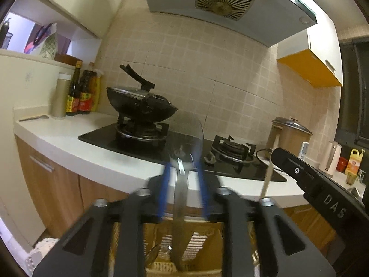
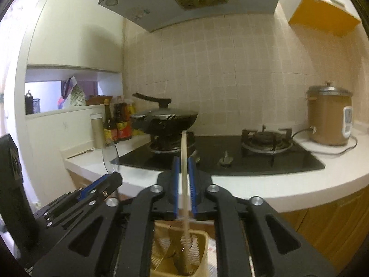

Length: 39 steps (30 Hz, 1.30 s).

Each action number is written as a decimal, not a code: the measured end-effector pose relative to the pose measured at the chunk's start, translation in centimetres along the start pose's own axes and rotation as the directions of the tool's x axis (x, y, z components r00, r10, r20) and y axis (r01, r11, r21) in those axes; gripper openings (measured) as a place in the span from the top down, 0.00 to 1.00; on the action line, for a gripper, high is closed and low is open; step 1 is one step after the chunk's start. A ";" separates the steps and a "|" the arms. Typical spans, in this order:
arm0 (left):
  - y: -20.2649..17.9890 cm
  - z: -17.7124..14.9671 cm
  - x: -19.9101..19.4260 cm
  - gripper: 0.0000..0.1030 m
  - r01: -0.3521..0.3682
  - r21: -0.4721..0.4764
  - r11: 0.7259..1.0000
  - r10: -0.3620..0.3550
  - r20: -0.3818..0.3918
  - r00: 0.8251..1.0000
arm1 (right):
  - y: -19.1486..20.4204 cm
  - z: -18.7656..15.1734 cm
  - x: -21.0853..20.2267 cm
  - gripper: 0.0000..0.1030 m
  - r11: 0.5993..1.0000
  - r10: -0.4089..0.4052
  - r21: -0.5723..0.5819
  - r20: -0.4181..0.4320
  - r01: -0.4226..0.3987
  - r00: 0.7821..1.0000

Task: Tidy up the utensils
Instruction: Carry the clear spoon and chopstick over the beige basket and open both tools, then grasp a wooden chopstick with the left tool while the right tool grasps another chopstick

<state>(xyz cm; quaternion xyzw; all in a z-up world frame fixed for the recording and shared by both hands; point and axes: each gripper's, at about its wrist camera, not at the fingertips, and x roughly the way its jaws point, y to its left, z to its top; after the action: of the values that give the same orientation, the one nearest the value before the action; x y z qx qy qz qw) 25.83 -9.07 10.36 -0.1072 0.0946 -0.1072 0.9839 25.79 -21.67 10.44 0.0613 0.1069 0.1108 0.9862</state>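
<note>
White countertop [image 2: 288, 184], tiled kitchen wall [image 2: 242, 80]

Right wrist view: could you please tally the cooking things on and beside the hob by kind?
Gas burners: 2
Wok: 1
Electric cooker: 1
Total: 4

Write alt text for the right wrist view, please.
The right hand-held gripper has a pale cream utensil handle between its blue pads, its lower end inside a slotted yellow plastic utensil basket. Behind are a black gas hob and a lidded black wok.
</note>
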 end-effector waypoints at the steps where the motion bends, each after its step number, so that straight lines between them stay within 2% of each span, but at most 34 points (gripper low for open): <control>1: 0.1 0.1 -0.4 0.69 0.002 -0.001 1.000 -0.002 0.000 1.000 | -0.1 0.1 -0.3 0.89 1.000 0.001 0.007 -0.002 -0.001 1.000; 2: 0.2 0.2 -0.8 0.69 0.009 -0.002 1.000 -0.009 -0.004 1.000 | -0.2 0.1 -0.8 0.82 1.000 -0.001 0.011 -0.010 0.001 1.000; 3: 0.3 0.4 -1.3 0.69 0.012 -0.003 1.000 -0.012 -0.008 1.000 | -0.2 0.1 -1.2 0.68 1.000 -0.005 0.010 -0.016 0.005 1.000; 5: 0.6 0.9 -2.6 0.69 0.018 -0.002 1.000 -0.018 -0.009 1.000 | -0.2 0.2 -2.2 0.55 1.000 -0.018 0.009 -0.010 0.018 1.000; 12: 0.9 2.3 -7.5 0.69 0.025 0.007 1.000 -0.025 -0.047 0.999 | 0.7 0.2 -7.0 0.55 1.000 -0.029 -0.002 -0.053 0.029 0.998; 15: 0.7 2.4 -9.2 0.64 0.034 0.039 0.999 -0.029 -0.124 0.992 | 1.4 -0.1 -8.6 0.55 1.000 -0.009 -0.014 -0.144 0.007 0.989; 18: 1.2 1.6 -10.5 0.64 0.030 0.070 0.997 -0.013 -0.240 0.971 | 2.1 -1.4 -9.6 0.55 1.000 0.014 -0.012 -0.287 -0.019 0.958; 20: 2.0 0.2 -11.0 0.64 0.039 0.070 0.997 -0.012 -0.359 0.933 | 2.4 -3.0 -9.6 0.55 0.999 0.032 0.000 -0.408 -0.035 0.912; 21: 2.6 -0.7 -11.0 0.64 0.044 0.056 0.997 -0.016 -0.421 0.907 | 2.5 -4.3 -9.5 0.55 0.999 0.042 0.016 -0.481 -0.039 0.876; 23: 3.9 -2.3 -10.9 0.64 0.050 0.016 0.999 -0.034 -0.522 0.852 | 2.3 -6.2 -9.3 0.55 0.998 0.064 0.051 -0.572 -0.043 0.818; 24: 4.5 -3.2 -10.8 0.64 0.049 -0.003 0.999 -0.042 -0.561 0.826 | 2.3 -7.5 -9.1 0.55 0.997 0.075 0.069 -0.625 -0.041 0.777; 25: 5.2 -4.2 -10.7 0.64 0.049 -0.022 0.999 -0.052 -0.604 0.796 | 2.3 -8.4 -8.9 0.55 0.997 0.078 0.074 -0.656 -0.039 0.751; 26: 5.8 -5.2 -10.6 0.64 0.050 -0.025 0.998 -0.054 -0.633 0.772 | 2.3 -9.6 -8.8 0.55 0.997 0.075 0.072 -0.693 -0.034 0.717; 27: 6.2 -6.4 -10.6 0.64 0.047 -0.012 0.999 -0.043 -0.666 0.744 | 2.3 -10.4 -8.7 0.55 0.997 0.071 0.069 -0.712 -0.031 0.698; 29: 6.6 -8.2 -10.5 0.64 0.039 0.015 0.999 -0.017 -0.703 0.711 | 2.4 -12.2 -8.4 0.55 0.997 0.073 0.074 -0.758 -0.026 0.648; 31: 7.0 -10.1 -10.4 0.64 0.039 0.015 0.999 -0.015 -0.742 0.671 | 2.4 -14.3 -7.8 0.61 0.994 0.101 0.108 -0.810 -0.024 0.578; 32: 7.1 -11.0 -10.3 0.64 0.038 0.010 0.999 -0.017 -0.756 0.655 | 2.5 -15.3 -7.6 0.65 0.993 0.110 0.118 -0.829 -0.021 0.548; 35: 7.1 -13.1 -10.1 0.64 0.023 0.042 0.999 0.017 -0.768 0.640 | 2.8 -17.4 -7.3 0.65 0.993 0.106 0.118 -0.863 -0.007 0.494; 38: 6.9 -14.6 -9.7 0.64 0.011 0.075 0.997 0.051 -0.774 0.632 | 3.2 -18.6 -6.9 0.73 0.994 0.099 0.110 -0.883 -0.003 0.459; 39: 6.9 -15.1 -9.6 0.64 0.010 0.080 0.997 0.056 -0.777 0.627 | 3.3 -19.0 -6.7 0.77 0.995 0.092 0.103 -0.886 0.000 0.454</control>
<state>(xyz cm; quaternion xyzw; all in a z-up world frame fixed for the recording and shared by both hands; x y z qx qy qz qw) 14.78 -3.18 -4.12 -0.0116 0.5071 -0.1339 0.8513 14.48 -18.20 -6.17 0.0404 0.6089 0.1483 0.7782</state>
